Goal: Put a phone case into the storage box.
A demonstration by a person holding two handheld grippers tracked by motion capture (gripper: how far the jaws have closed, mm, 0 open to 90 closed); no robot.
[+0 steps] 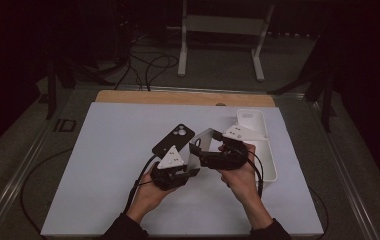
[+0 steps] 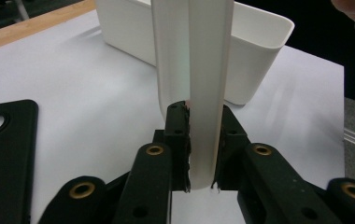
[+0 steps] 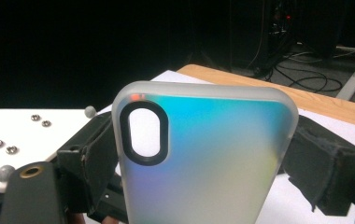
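Observation:
A frosted white phone case (image 1: 203,141) with an oval camera hole is held above the table between both grippers. My left gripper (image 2: 203,144) pinches it edge-on across its thin side, pads pressed on both faces of the phone case (image 2: 203,70). My right gripper (image 3: 203,172) spans the case's width, and its pads touch the two long sides of the shimmering phone case (image 3: 203,158). In the high view the left gripper (image 1: 192,161) and the right gripper (image 1: 201,148) meet at the case near the table's middle.
A black phone case (image 1: 174,140) lies flat just left of the grippers, also seen as a black case (image 2: 3,154). A white bin (image 1: 265,150) stands at the right. The white mat (image 1: 103,165) covers the table. Cables and a stand are on the floor beyond.

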